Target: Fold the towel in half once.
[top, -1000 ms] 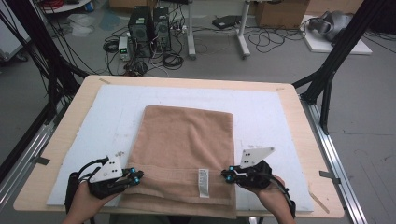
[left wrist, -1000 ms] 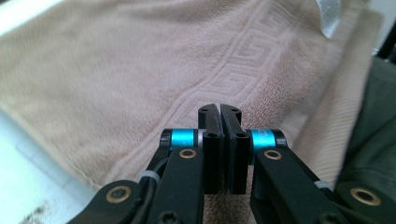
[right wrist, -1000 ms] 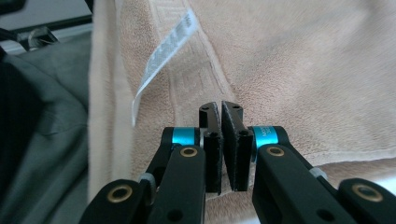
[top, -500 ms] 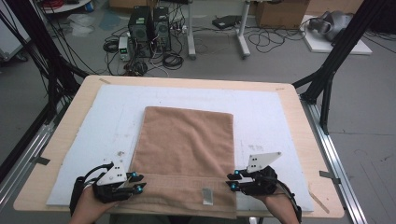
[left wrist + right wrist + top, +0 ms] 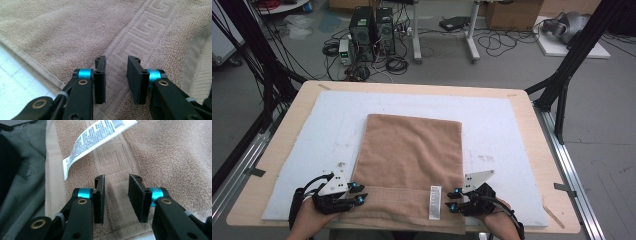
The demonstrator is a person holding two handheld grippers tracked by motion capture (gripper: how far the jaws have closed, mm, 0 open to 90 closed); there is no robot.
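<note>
- Cables, computer cases and table legs crowd the grey floor beyond the wooden table. In the high view a white mat covers it, and a folded brown towel lies in the middle, its near hem reaching the table's near edge.
- Left gripper sits at the towel's near left corner and right gripper at its near right corner, beside the white care label.
- Left gripper view: jaws have just been opening and stand parted over the key-pattern band, nothing pinched between them.
- Right gripper view: jaws likewise just opened, released above the flat woven strip, the label lying to the far left.
- To do the release well, I judge both hands should lift straight up together, so the pads do not drag the hem and spoil the fold.
</note>
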